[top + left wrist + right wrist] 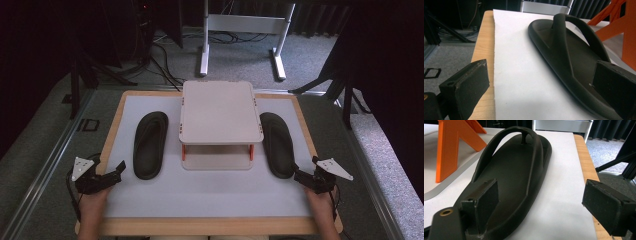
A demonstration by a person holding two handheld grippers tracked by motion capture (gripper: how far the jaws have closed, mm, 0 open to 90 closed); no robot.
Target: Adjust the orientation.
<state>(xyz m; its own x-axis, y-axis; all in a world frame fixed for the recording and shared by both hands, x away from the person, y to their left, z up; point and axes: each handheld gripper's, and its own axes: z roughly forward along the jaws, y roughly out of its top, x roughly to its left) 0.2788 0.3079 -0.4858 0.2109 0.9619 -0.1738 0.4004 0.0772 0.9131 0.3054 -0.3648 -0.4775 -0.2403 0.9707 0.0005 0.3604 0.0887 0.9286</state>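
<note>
1. We hold the left gripper (116,171) with jaws spread, nothing between them – just beside the heel of the left flip-flop (150,144).
2. Right gripper (300,176), jaws likewise apart and empty, is close to the heel of the right flip-flop (277,144).
3. Both flip-flops lie flat on the white mat (210,192), either side of the two-tier rack (220,112).
4. Risk – a jaw could ride over the thin heel edge and just push the sole forward instead of pinching it.
5. A shoved sole may slide into the rack's orange legs (447,147).
</note>
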